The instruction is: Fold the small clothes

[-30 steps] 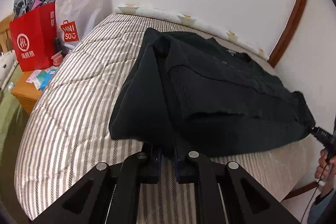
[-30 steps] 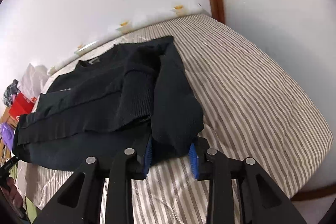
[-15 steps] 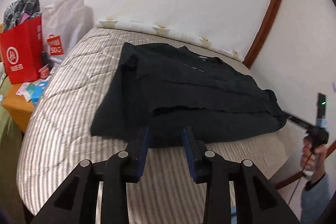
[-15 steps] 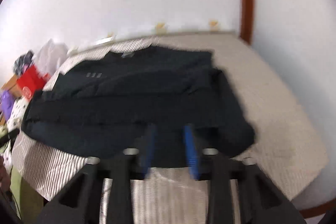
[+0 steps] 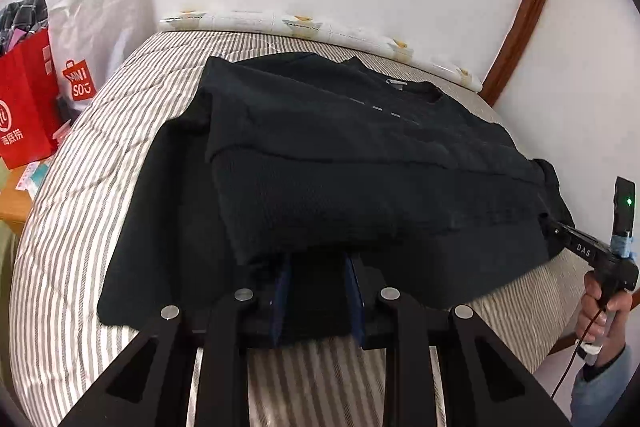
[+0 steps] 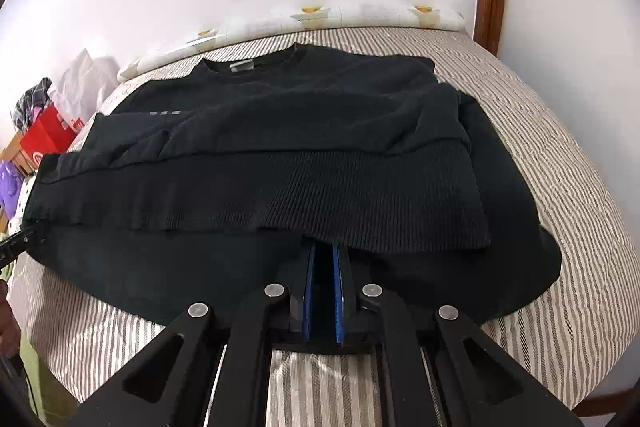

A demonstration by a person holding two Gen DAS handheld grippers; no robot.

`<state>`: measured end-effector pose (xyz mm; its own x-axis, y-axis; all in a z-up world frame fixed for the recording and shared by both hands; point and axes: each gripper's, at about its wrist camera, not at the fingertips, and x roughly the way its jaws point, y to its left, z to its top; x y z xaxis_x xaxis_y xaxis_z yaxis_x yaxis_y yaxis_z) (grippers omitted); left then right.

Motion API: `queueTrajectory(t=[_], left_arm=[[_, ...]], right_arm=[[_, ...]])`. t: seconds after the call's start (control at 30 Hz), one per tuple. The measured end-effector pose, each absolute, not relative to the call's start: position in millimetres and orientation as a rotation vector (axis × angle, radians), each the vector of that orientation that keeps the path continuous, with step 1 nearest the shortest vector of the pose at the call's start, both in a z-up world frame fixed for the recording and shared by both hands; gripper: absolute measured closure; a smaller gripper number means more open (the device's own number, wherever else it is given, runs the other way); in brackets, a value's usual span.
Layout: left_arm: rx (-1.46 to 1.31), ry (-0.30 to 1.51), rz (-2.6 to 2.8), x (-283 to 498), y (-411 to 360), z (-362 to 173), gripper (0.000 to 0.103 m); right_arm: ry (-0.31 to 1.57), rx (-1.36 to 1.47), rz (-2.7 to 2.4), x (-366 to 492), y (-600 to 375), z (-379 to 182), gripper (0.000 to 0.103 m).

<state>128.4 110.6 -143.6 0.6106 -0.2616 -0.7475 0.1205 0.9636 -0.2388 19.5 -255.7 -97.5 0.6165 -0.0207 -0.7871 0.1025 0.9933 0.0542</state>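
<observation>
Left wrist view shows us a black sweater (image 5: 360, 163) spread across a striped bed (image 5: 80, 211), its neck toward the far wall and its ribbed bottom edge folded up over the body. Our left gripper (image 5: 318, 291) sits at the near edge of the cloth with its fingers (image 5: 280, 291) a little apart; they have just been closing further, and dark fabric lies between them, though we cannot tell whether the pads press on it. Beside the bed, at the left, stand a red paper bag (image 5: 24, 107) and a white shopping bag (image 5: 96, 39). At the far right a hand (image 5: 604, 311) grips the handle of our other tool.

From the right wrist view, the sweater (image 6: 304, 155) fills the middle of the bed (image 6: 560, 155), the ribbed band lying across the near part. Our right gripper (image 6: 322, 291) has its blue pads (image 6: 309, 291) drawn close together at the near hem, just under the band. The sweater's dark cloth lies in the narrow gap, so we read it as pinched there.
</observation>
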Motion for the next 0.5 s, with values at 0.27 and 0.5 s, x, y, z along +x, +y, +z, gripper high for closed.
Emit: queueTrajectory(t=[0.27, 0.5], left_arm=[[-0.162, 0.839, -0.209, 159.5, 104.7, -128.7, 0.079], [-0.209, 0.813, -0.163, 204.5, 115.9, -121.3, 0.079]], right_arm=[[0.894, 0.079, -0.082, 59.3, -256.1, -93.9, 0.096], [0.863, 0.122, -0.083, 113.4, -262.9, -87.2, 0.096]])
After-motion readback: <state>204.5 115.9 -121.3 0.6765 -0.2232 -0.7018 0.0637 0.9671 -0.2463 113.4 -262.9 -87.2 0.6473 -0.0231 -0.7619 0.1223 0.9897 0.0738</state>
